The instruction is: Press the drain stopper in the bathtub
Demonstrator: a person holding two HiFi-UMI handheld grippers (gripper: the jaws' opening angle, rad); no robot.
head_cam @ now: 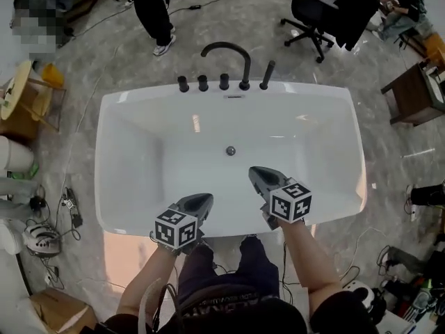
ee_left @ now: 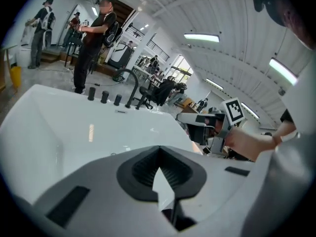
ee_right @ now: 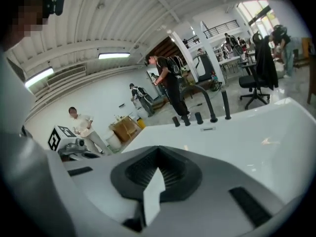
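Note:
The white bathtub [head_cam: 125,110] fills the middle of the head view. Its round metal drain stopper [head_cam: 230,150] sits on the tub floor near the far wall, below the black faucet [head_cam: 229,51]. My left gripper [head_cam: 206,199] hovers over the tub's near rim, shut and holding nothing. My right gripper [head_cam: 254,171] reaches farther in, also shut and empty, its tip a short way to the near right of the stopper. In the left gripper view the closed jaws [ee_left: 159,149] point across the tub, and the right gripper view [ee_right: 158,149] shows the same. The stopper is hidden in both gripper views.
Several black knobs [head_cam: 203,83] line the far rim beside the faucet. A person [head_cam: 156,12] stands behind the tub. An office chair [head_cam: 313,19] and a wooden table [head_cam: 417,92] stand at the right. Cables and boxes [head_cam: 49,235] lie on the floor at the left.

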